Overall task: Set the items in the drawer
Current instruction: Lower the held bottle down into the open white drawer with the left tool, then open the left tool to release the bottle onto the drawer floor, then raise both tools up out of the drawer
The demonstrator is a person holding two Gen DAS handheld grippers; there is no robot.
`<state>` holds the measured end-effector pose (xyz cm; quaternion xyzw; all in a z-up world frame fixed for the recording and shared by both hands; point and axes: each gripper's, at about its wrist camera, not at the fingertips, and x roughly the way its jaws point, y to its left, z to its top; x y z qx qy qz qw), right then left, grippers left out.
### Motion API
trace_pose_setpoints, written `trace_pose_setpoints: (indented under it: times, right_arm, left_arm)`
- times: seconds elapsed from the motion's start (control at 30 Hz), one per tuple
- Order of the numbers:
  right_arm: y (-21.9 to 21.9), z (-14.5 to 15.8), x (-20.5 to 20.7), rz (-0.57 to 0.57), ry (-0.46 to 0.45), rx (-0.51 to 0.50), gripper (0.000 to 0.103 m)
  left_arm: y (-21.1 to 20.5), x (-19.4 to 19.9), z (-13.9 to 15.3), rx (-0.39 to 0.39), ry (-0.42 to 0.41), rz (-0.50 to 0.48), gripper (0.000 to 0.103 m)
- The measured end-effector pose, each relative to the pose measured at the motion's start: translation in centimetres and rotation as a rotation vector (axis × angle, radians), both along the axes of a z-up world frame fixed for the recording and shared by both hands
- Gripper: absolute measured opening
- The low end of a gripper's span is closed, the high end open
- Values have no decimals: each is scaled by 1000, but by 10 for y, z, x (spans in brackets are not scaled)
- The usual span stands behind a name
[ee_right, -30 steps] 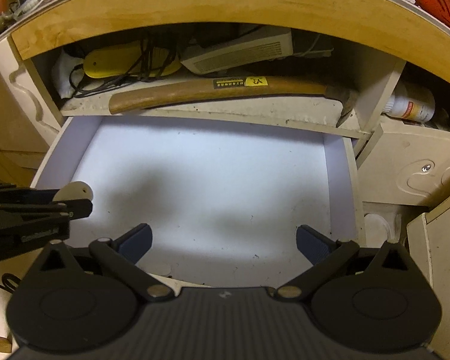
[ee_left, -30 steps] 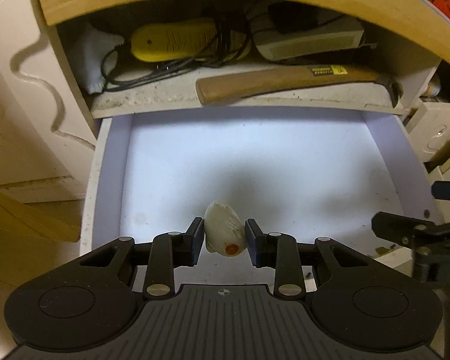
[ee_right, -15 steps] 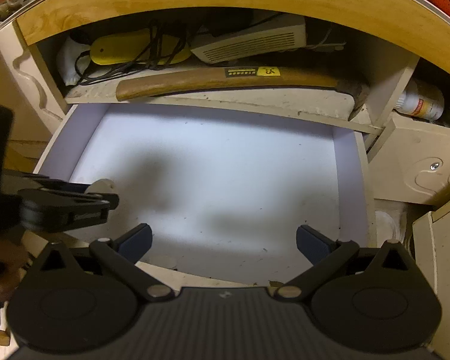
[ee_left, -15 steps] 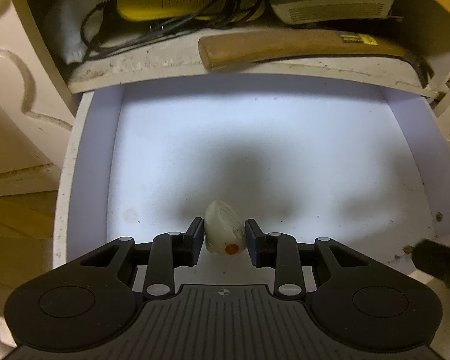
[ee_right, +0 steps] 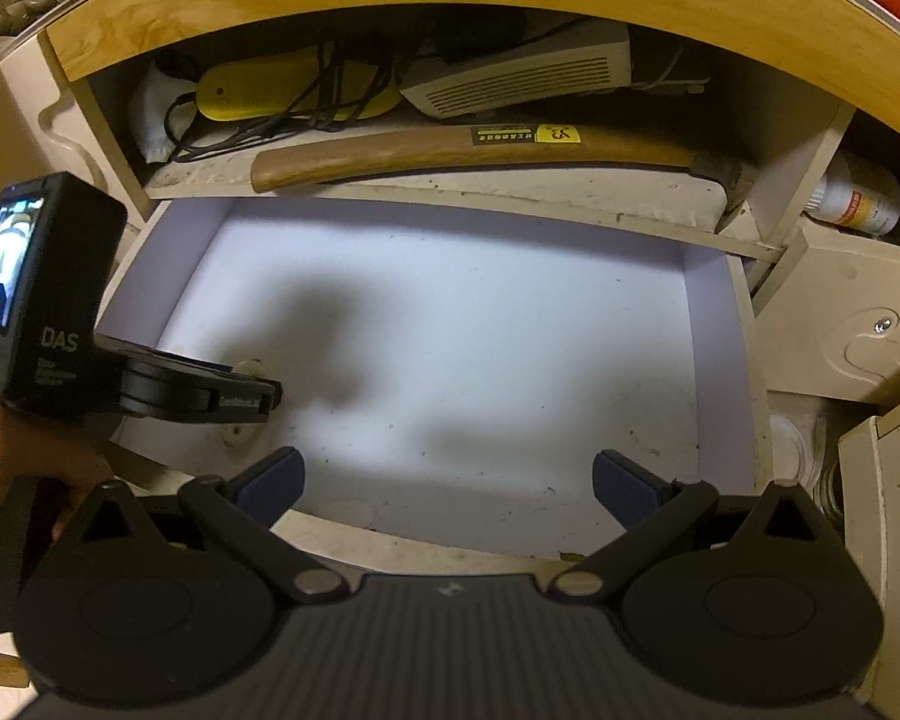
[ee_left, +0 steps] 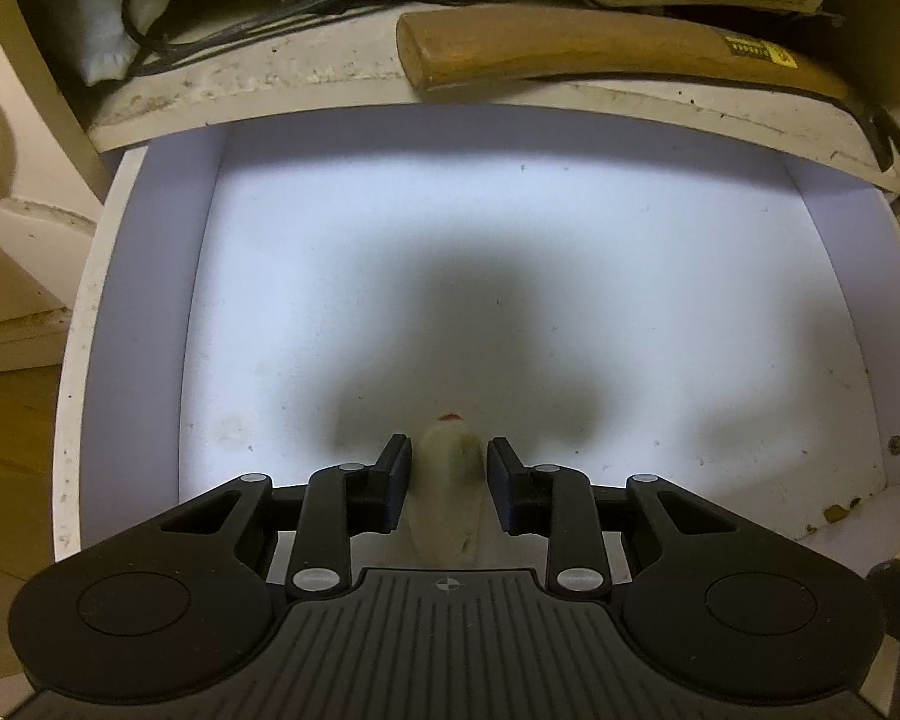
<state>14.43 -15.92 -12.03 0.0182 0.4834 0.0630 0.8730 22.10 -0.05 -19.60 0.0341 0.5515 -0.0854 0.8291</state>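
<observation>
The white drawer stands pulled out below a shelf, its floor bare. My left gripper is low over the drawer's front left part. A small white duck-like toy with an orange spot sits between its fingers, with a small gap on each side; the jaws are slightly parted. In the right wrist view the left gripper reaches in from the left with the toy at its tip. My right gripper is wide open and empty above the drawer's front edge.
On the shelf above the drawer lie a wooden-handled hammer, a yellow device with black cables and a beige box. A white bottle lies in the compartment at right. Cabinet fronts flank the drawer.
My left gripper has moved forward and down into the drawer. Its jaws have parted a little and the toy has turned, orange spot now pointing away. The right gripper stayed open.
</observation>
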Motion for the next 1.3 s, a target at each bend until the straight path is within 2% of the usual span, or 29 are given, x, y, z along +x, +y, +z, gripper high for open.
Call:
trace_pose_setpoints:
  times: [0.5,0.57,0.63,0.73,0.97,1.3]
  right_arm:
    - [-2,1,1,-10,-6,-3,103]
    - [-2,1,1,-11,-6,-3,103]
    - [-2,1,0,-11,-6,-3,103]
    - [-2,2,0,-12,-7,-2,103]
    - [-4,2,0,-18,-7,-1,103]
    - [-4,2,0,-18,-7,-2,103]
  left_arm:
    - [0,-1,-1,6,-4,-12,28]
    - [-2,0,-2,3,4,-18,34]
    - [-4,1,-2,2,18,-23,64]
    - [-5,3,0,0,16,-21,89]
    - [-6,3,0,13,20,-10,98]
    - [-6,2,1,12,15,5,98]
